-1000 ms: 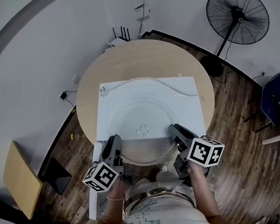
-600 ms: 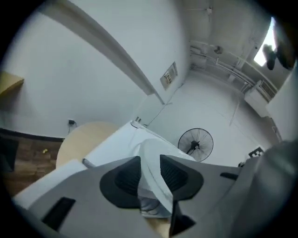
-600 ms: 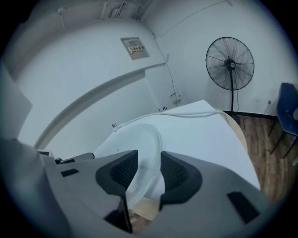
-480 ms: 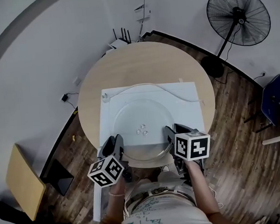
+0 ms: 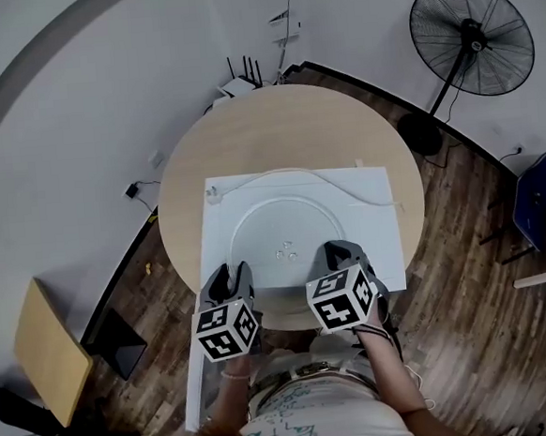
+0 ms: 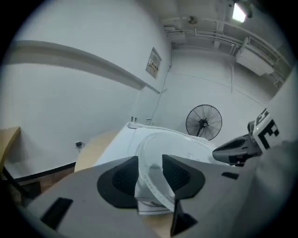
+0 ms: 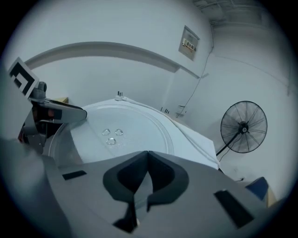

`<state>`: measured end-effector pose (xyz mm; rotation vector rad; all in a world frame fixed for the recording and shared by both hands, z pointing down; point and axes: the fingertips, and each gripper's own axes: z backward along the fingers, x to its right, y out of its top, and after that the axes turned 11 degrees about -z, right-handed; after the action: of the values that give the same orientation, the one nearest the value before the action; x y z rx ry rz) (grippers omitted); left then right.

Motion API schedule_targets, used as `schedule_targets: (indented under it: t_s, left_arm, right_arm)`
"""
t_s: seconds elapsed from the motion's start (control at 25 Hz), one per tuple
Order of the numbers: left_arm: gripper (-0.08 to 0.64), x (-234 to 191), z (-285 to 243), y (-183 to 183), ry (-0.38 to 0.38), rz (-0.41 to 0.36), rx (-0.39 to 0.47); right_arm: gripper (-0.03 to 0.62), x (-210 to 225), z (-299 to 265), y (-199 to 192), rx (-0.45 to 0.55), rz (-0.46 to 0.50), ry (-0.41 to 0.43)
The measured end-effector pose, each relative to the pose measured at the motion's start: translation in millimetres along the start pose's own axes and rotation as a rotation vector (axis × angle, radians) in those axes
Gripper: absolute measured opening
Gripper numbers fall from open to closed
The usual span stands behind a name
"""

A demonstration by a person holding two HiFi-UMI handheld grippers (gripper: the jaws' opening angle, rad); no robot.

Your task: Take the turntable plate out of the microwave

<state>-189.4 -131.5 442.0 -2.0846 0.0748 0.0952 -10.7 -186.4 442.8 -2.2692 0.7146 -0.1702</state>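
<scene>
1. Straddling the near rim of the glass turntable plate [image 5: 283, 228], your left gripper [image 5: 228, 277] stands at a middling width. Its jaws have just been opening. The rim runs up between the two pads, and I see no firm press on it.
2. Your right gripper [image 5: 343, 252] has just closed. Its own view shows the jaw tips meeting, and I can make out nothing pinched between them. It sits at the plate's near rim, to the right of your left gripper.
3. The plate is out of the oven cavity. It lies flat on the white top of the microwave [image 5: 377, 204], and its near edge juts past the front edge toward you. Three small glass nubs [image 5: 285, 250] show at its centre.
4. A white cable [image 5: 346, 188] runs across the microwave top behind the plate, clear of the rim.
5. The microwave stands on a round wooden table [image 5: 275, 127]. Its door [image 5: 197, 388] hangs open at your lower left.
6. A standing fan [image 5: 470, 37] is on the floor well beyond the table, at upper right in the head view.
</scene>
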Motion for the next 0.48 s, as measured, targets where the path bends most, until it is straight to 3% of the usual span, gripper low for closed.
schedule_targets:
  t_s: [0.16,0.32,0.48]
  left_arm:
    - [0.152,-2.2,0.5,0.3,-0.004,0.012,-0.003]
    - [0.167,-2.3,1.4,1.7,-0.033,0.043,0.006]
    - [0.192,-4.6,6.8,2.1,-0.045,0.090,0.038]
  right_arm:
    - [0.020,0.5,2.5,1.9,0.021,-0.057,0.065]
    - [0.027,16.2,12.3,7.6,0.115,-0.110,0.075]
    - [0.026,29.7,28.2,9.7,0.215,-0.246,0.168]
